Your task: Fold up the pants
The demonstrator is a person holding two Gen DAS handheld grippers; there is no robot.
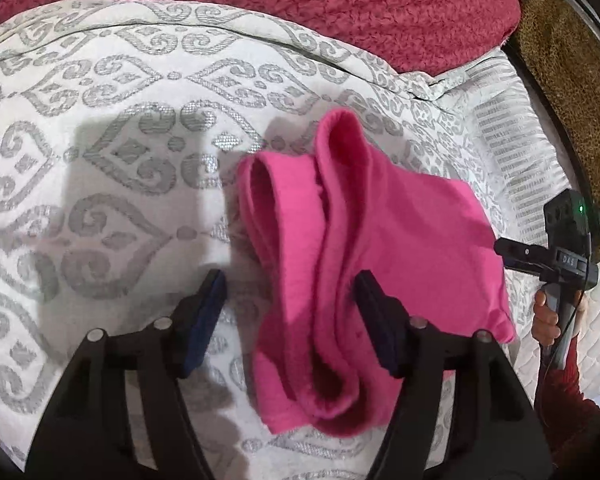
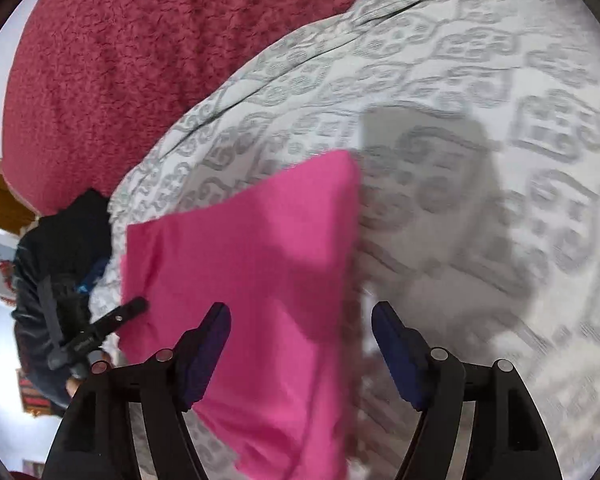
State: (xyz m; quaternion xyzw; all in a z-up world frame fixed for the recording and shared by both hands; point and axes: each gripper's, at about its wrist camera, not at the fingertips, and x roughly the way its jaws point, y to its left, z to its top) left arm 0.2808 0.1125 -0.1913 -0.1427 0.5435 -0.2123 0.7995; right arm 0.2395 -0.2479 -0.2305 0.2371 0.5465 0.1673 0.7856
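Note:
The pink pants (image 1: pixel 372 240) lie folded into a small bundle on the white and grey patterned bed cover (image 1: pixel 100 160). My left gripper (image 1: pixel 290 296) is open, its jaws wide on either side of the bundle's near rolled edge, not closed on it. In the right wrist view the pants (image 2: pixel 260 260) show as a flat pink panel. My right gripper (image 2: pixel 302 328) is open above the panel's right edge, holding nothing. The right gripper also shows in the left wrist view (image 1: pixel 540 258) at the pants' right side. The left gripper shows in the right wrist view (image 2: pixel 112 320) at the pants' left edge.
A dark red fuzzy blanket (image 1: pixel 300 0) lies along the far side of the bed, and also shows in the right wrist view (image 2: pixel 140 60). A brown patterned cloth (image 1: pixel 560 80) hangs at the far right. The bed's edge (image 1: pixel 520 168) runs down the right side.

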